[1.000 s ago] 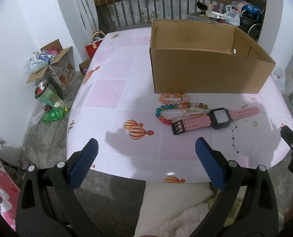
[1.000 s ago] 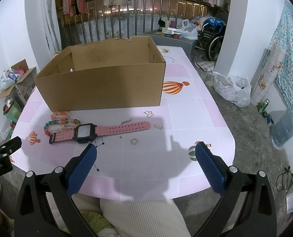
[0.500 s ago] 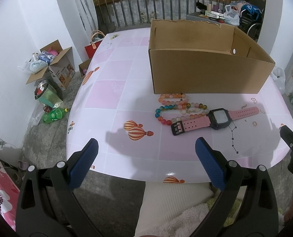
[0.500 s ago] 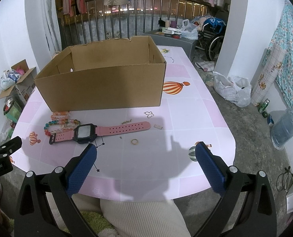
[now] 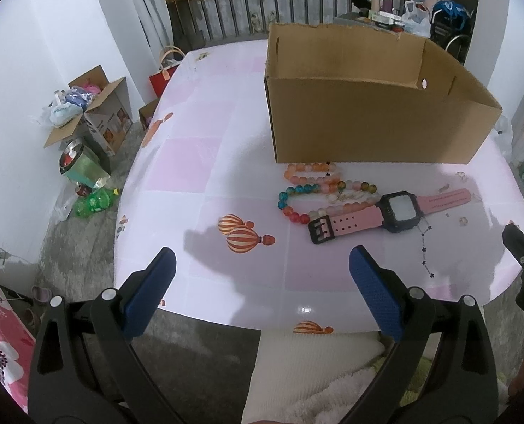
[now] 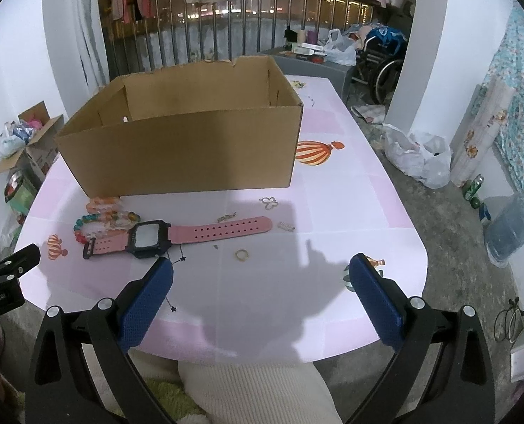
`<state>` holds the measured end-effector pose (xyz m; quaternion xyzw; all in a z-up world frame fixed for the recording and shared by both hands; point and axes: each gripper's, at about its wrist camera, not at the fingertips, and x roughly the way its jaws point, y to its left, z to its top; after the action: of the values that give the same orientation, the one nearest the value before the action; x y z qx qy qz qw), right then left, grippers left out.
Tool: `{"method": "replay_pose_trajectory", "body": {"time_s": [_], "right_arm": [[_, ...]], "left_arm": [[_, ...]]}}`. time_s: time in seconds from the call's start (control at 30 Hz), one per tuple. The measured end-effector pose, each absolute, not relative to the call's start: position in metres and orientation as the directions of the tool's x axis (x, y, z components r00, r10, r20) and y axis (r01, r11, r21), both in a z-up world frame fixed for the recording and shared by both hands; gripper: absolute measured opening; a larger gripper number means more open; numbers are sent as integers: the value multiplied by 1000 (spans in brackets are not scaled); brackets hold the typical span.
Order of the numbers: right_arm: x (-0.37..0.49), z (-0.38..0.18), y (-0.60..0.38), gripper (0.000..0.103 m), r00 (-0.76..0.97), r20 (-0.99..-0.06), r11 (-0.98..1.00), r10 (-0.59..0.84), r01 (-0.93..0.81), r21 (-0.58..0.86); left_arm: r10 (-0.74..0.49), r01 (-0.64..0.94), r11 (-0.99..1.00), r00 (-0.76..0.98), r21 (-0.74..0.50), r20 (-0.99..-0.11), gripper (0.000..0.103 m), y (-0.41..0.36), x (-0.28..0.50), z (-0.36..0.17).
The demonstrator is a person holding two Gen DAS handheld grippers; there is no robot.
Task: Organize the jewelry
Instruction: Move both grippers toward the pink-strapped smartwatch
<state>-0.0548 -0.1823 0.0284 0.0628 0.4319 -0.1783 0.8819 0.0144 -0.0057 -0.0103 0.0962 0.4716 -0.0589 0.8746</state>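
Left gripper (image 5: pixel 262 265) spread wide, nothing between its blue pads (image 5: pixel 148 295), held over the near table edge at bottom of the left wrist frame. Right gripper (image 6: pixel 261 271) likewise wide open and empty, low centre of the right wrist frame, over the near edge of the table (image 6: pixel 350 183), which has a pink checked cover with balloon prints.

Pink-strapped watch (image 5: pixel 390 210) with black square face lies flat at centre right of the left view; in the right view it sits centre left (image 6: pixel 177 236), just above the right gripper's left pad. Bead bracelets (image 5: pixel 318 190), orange and multicoloured, piled touching the buckle end of the watch strap, just in front of the cardboard box (image 5: pixel 368 106). Box open-topped, upper centre in both views (image 6: pixel 187 141); inside floor not visible.

Small gold ring (image 6: pixel 241 254) below the strap, mid frame right view. Small metal charm (image 6: pixel 286 226) just off the strap tip, butterfly charm (image 6: pixel 269 203) nearer the box. Person's cream-clad legs (image 6: pixel 247 392) at bottom centre.
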Motion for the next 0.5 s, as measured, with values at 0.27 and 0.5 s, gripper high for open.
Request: {"method": "replay_pose_trajectory", "body": {"time_s": [0.27,0.5], "right_arm": [[-40,15,-185,97,537,-808,932,-244,360,-42],[-29,7,-188,97,524,-822,938,-225,346,-36]], "left_arm": [[-7,205,972,516,115,-857,95,-10,28,-22],[1,208,971,490,118,-872,95,-13,43,-33]]}}
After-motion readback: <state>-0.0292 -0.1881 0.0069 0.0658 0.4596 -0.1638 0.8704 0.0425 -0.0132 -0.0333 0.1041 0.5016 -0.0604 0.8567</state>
